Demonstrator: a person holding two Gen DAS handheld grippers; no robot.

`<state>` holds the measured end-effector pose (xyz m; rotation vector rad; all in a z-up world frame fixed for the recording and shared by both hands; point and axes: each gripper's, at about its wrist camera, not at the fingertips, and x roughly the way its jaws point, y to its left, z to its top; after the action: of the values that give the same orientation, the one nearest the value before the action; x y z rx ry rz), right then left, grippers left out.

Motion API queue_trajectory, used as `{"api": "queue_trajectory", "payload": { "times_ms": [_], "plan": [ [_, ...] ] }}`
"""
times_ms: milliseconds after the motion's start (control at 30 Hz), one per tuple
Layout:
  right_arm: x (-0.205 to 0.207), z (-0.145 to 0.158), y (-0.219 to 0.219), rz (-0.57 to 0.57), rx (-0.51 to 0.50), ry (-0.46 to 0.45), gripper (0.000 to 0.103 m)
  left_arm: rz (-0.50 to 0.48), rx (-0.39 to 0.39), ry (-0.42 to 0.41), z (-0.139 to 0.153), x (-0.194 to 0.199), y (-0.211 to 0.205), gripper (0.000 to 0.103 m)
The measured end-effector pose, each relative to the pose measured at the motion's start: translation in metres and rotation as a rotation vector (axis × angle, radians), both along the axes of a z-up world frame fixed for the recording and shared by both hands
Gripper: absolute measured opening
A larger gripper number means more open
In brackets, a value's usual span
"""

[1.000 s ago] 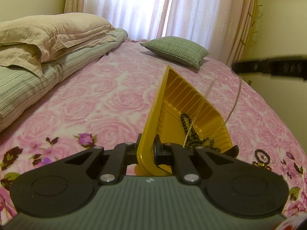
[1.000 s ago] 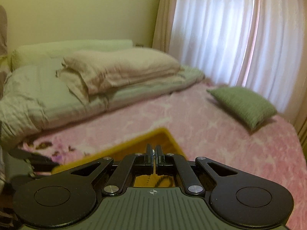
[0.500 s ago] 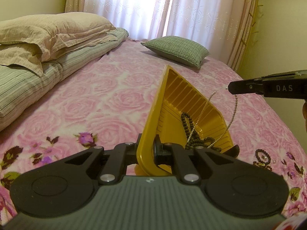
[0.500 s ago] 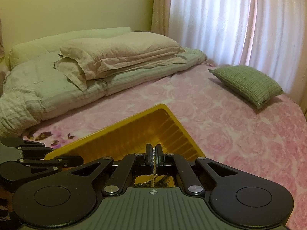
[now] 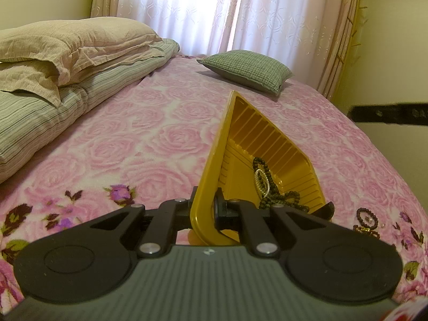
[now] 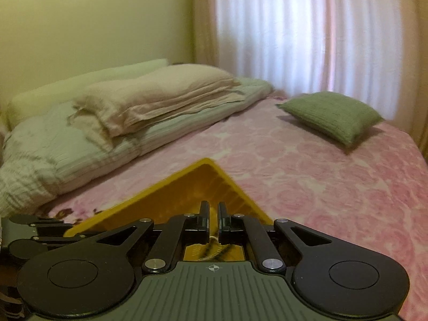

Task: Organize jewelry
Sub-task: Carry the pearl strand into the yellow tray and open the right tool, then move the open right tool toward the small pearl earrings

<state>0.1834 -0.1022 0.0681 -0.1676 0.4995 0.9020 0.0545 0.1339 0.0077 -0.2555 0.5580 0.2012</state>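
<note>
The bed (image 5: 149,139) is soft and gives under load, so nothing sits firm on it. The yellow tray (image 5: 214,165) rests on the bed, tilted. It looks like light, stiff, ribbed plastic w/ a thin rim, and the rim is prob. the best place to pinch. The left gripper (image 5: 206,208) has its jaws clamped on the tray's near rim. The right gripper (image 6: 213,214) hangs over the tray; its jaws have just been opening, a narrow gap shows and nothing is between them. In the tray lie a dark bead necklace (image 5: 270,184) and a pale fine chain (image 5: 260,174), tangled together. Both are limp, light and slippery, and likely to snag, so take one strand only and lift slowly. A small bead bracelet (image 5: 367,216) lies on the bed just beside the tray, not yet in. The left view shows the tray's contents and the bracelet. The right view hides both, bar a sliver of chain under its jaws, but it alone shows the gap.
</note>
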Motion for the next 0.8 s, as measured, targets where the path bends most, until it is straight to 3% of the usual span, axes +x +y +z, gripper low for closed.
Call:
{"api": "queue_trajectory", "payload": {
  "times_ms": [167,300,600,800],
  "plan": [
    [0.003,-0.006,-0.051,-0.131,0.032,0.013,0.015,-0.002,0.004,-0.001,0.001,0.0,0.001,0.007],
    [0.004,-0.016,-0.098,-0.243,0.051,0.034,0.031,-0.001,0.009,-0.002,0.002,-0.001,0.001,0.007],
    [-0.01,-0.046,-0.174,-0.435,0.03,0.077,0.034,0.0,0.02,0.001,0.004,0.0,-0.001,0.007],
    [-0.019,-0.071,-0.199,-0.51,-0.005,0.109,0.034,-0.003,0.028,0.002,0.004,0.0,-0.003,0.008]
  ]
}}
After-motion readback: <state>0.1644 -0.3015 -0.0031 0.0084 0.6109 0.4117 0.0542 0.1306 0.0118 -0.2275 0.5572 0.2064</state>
